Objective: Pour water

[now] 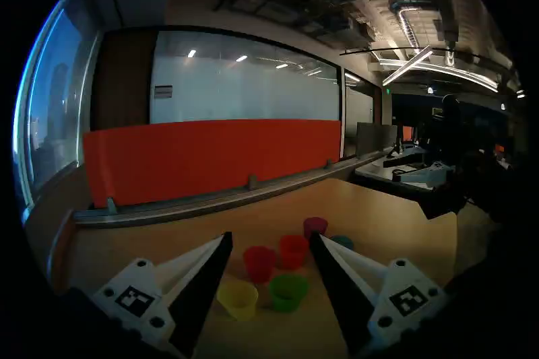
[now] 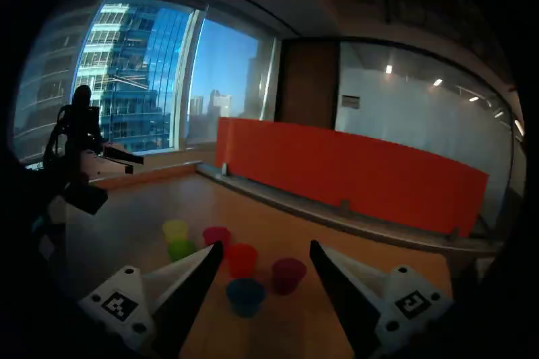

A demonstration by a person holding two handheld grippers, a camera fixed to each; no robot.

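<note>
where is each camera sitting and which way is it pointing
Left gripper view: rides on the left gripper and looks forward and slightly down between its two open fingers at the coloured cups on the wooden table, with the orange partition behind them.
Right gripper view: rides on the right gripper and looks between its own open fingers at the cups from another side, with windows beyond.
Shared: the coloured cups, the wooden table and the orange partition.

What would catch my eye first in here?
Six bright cups cluster on the wooden table, just ahead of the open left hand-held gripper and right hand-held gripper. Behind them runs a long orange panel; in the right gripper view a big window shows glass towers.
</note>
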